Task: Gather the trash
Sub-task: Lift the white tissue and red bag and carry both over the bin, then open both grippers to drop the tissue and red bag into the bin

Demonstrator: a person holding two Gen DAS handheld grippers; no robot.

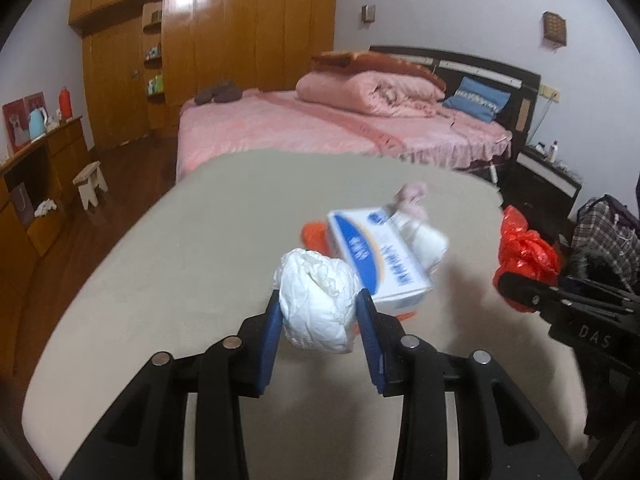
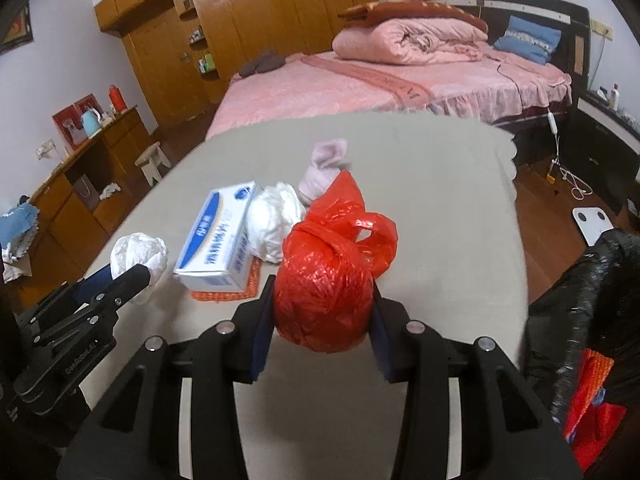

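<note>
- Left tool [image 1: 318,312] angled downward over the bench, blue pads clamped on a crumpled white paper wad [image 1: 316,300]; wad sits between the pads, clear of the bench top.
- Right tool [image 2: 324,312] also tilted down, pads pressed on both sides of a knotted red plastic bag [image 2: 328,280], bag bulging between them, its handles sticking up behind.
- In the right wrist view the left tool shows at the left edge with the white wad at its tip; in the left wrist view the right tool's black body shows at the right edge with the red bag.
- Grey-beige cloth-covered bench [image 2: 440,208] carries the rest: white and blue cardboard tissue box [image 2: 220,240] near the middle, lying on an orange woven mat [image 2: 224,294].
- Second crumpled white wad [image 2: 272,220] touching the box's right side; pale pink cloth bundle [image 2: 324,168] behind it, toward the far edge.
- Black plastic bag [image 2: 580,300] beside the bench's right edge.
- Room: pink-covered bed [image 1: 320,124] with folded pink quilt beyond the bench's far edge, wooden wardrobe [image 1: 224,40] behind, wooden floor, small stool [image 1: 90,184] on the left.
</note>
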